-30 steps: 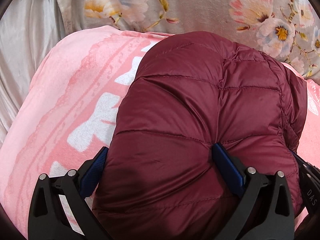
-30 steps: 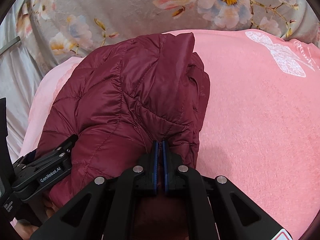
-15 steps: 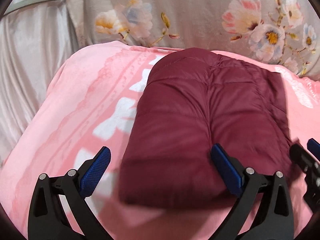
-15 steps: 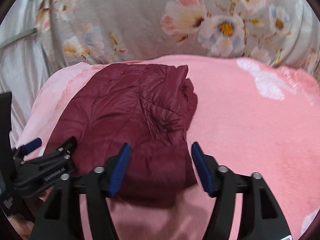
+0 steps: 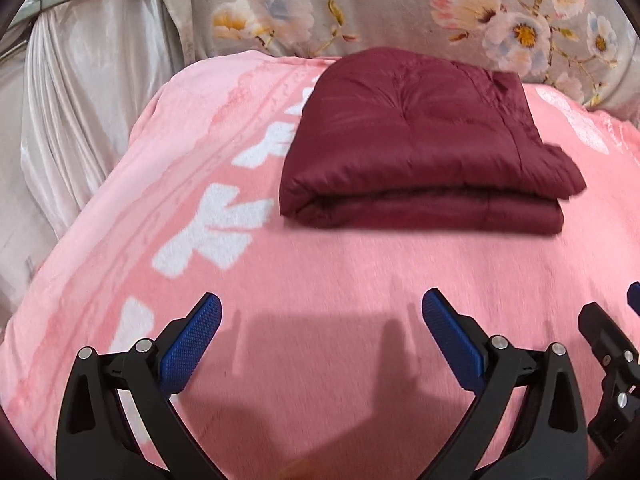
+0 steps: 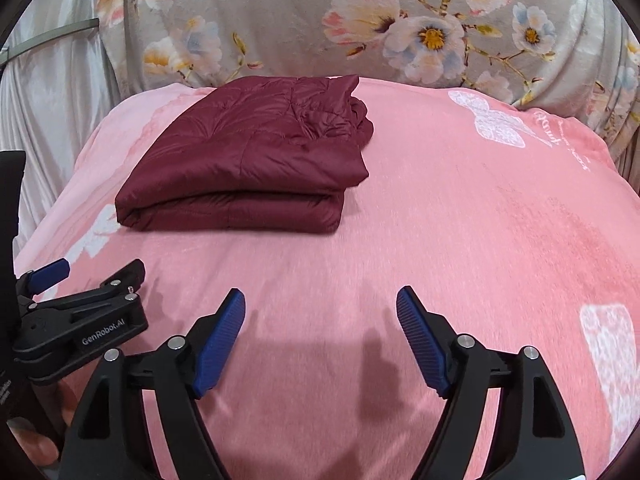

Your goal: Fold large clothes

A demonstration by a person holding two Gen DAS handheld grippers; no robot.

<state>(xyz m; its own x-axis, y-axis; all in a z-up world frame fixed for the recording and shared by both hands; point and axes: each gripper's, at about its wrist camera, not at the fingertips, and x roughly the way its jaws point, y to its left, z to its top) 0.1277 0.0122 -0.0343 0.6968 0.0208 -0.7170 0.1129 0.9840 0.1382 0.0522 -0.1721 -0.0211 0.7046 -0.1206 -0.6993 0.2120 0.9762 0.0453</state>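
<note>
A maroon quilted puffer jacket lies folded in a thick rectangle on the pink blanket; it also shows in the right wrist view. My left gripper is open and empty, well back from the jacket's near edge. My right gripper is open and empty, also back from the jacket, to its right. The left gripper's body shows at the left edge of the right wrist view.
The pink blanket with white patterns covers a bed. A grey floral cover rises behind it. A silvery curtain hangs at the left. Bare blanket stretches right of the jacket.
The right gripper opened and let go of the jacket. Both grippers pulled back toward me, away from the jacket, which now lies flat and folded.
</note>
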